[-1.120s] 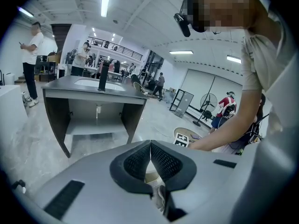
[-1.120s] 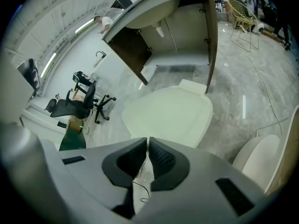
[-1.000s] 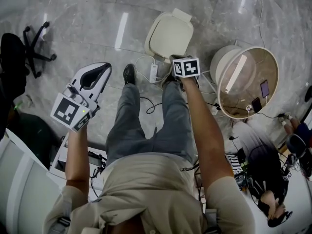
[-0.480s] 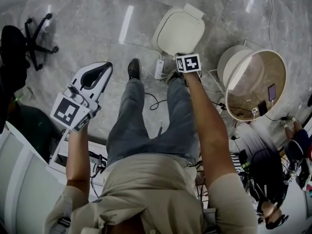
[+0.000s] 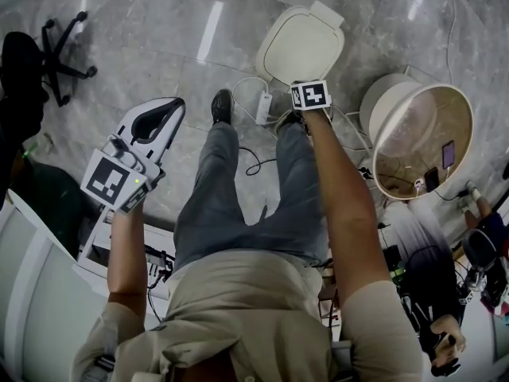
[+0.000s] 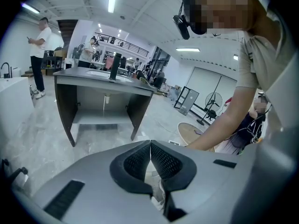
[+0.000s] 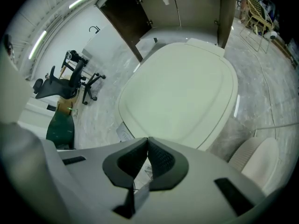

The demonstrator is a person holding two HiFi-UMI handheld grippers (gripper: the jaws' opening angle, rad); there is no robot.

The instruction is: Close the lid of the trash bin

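The trash bin (image 5: 301, 46) stands on the floor in front of the person's feet, and its cream lid (image 7: 180, 94) lies flat and closed. My right gripper (image 5: 307, 87) hangs over the bin's near edge, pointing down. Its marker cube hides the jaws in the head view. In the right gripper view the right gripper (image 7: 147, 141) is shut with nothing between its fingers, and the lid fills the view just beyond it. My left gripper (image 5: 171, 106) is held up at the left, away from the bin. In its own view the left gripper (image 6: 150, 146) is shut and empty.
A round cream side table (image 5: 421, 138) with a phone on it stands right of the bin. Cables and a power strip (image 5: 262, 106) lie on the floor by the feet. An office chair (image 5: 48, 54) is at far left. A dark desk (image 6: 103, 92) shows in the left gripper view.
My right gripper has dropped lower toward the bin's near edge, its cube now looking smaller. The lid stays flat. My left gripper has kept its place.
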